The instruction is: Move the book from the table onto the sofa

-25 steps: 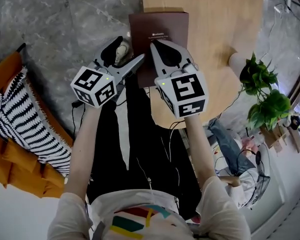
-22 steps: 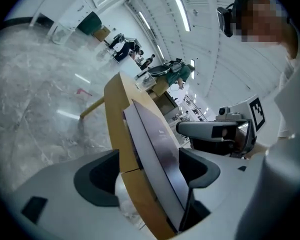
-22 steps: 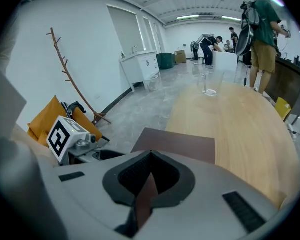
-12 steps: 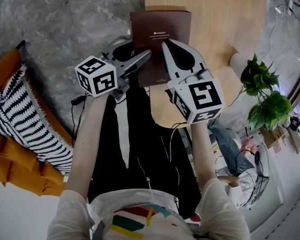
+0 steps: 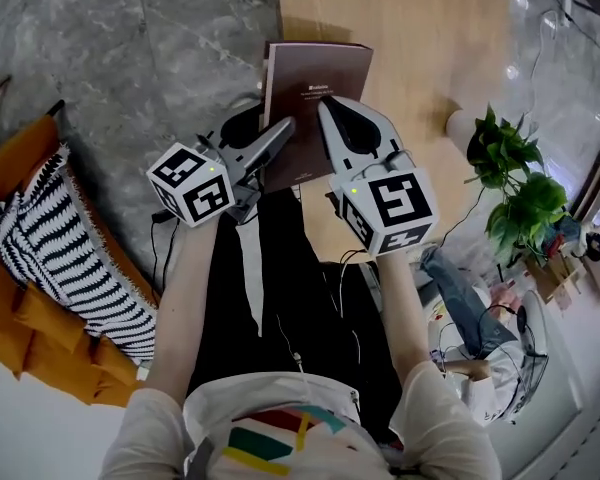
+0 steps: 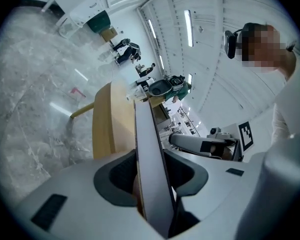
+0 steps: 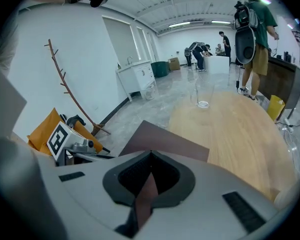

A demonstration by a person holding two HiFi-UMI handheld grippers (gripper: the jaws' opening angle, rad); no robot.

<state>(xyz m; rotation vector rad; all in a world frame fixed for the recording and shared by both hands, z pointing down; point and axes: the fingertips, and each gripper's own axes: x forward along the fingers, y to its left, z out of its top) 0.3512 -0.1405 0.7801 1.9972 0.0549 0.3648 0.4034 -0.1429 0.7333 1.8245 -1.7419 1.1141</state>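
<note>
Book (image 5: 315, 108) clamped by right gripper (image 5: 328, 110), left gripper (image 5: 283, 128) closing on its edge. Could pivot and slip if lifted unevenly.

Floor (image 5: 130, 48): open between table (image 5: 430, 28) and sofa (image 5: 15, 163).
Sofa: striped cushion (image 5: 70, 258) fills the seat.
Table's right edge: plant (image 5: 515, 183).

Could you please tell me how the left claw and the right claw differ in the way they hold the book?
The left claw comes at the book from its left side; the right claw reaches over its near edge. The left claw's jaws are closing on the thick white page block; the right claw's pinch only a thin brown strip. Both hold the same book.
</note>
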